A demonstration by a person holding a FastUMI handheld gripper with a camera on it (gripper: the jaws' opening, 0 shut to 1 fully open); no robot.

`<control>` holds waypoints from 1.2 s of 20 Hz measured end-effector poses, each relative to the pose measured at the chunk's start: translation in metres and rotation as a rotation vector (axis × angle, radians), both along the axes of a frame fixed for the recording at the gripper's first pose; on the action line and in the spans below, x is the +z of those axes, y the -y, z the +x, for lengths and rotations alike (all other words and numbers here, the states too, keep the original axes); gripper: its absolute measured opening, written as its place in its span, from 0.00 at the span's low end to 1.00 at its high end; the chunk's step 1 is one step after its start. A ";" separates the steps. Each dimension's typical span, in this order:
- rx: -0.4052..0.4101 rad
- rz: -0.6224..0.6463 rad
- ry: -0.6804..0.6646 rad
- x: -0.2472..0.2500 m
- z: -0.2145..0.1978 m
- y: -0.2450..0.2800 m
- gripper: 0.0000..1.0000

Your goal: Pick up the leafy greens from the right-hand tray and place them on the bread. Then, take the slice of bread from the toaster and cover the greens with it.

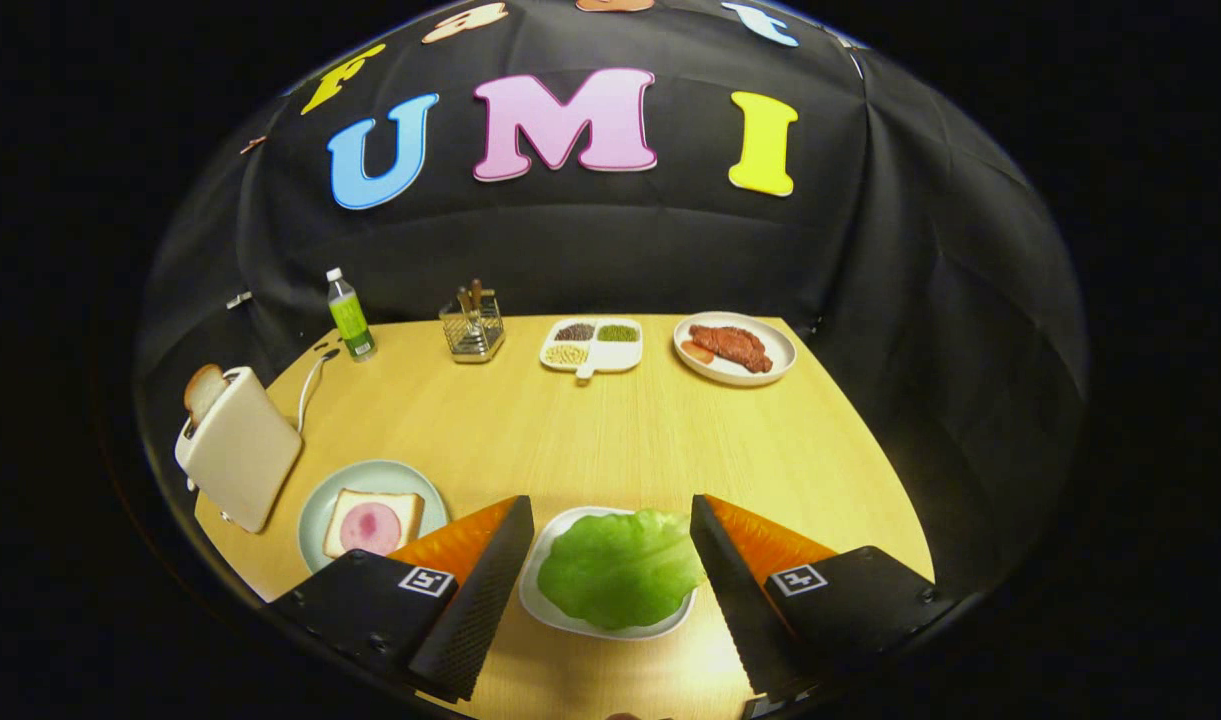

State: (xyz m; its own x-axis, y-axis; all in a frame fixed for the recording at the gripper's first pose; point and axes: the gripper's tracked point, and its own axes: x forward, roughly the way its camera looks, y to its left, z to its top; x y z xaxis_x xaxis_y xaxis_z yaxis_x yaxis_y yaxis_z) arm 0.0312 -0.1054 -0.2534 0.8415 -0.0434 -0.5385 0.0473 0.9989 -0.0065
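A pale green leaf of greens (620,570) lies on a white tray (548,612) on the wooden table. My gripper (610,512) is open, its two black fingers standing either side of the tray and above it, touching nothing. Left of the fingers, a slice of bread with a pink spread (372,523) rests on a light green plate (390,478). Further left stands a cream toaster (240,462) with a slice of bread (204,392) sticking out of its slot.
At the back of the table are a green bottle (350,316), a wire holder with utensils (472,326), a white divided dish of grains (592,346) and a plate with meat (734,348). The toaster's cord (312,380) runs toward the bottle.
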 end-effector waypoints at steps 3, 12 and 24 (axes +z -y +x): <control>0.015 -0.020 -0.086 -0.042 0.002 0.005 0.99; 0.041 0.006 -0.233 -0.106 0.001 0.006 0.98; 0.210 -0.060 -0.199 -0.108 0.002 -0.021 0.52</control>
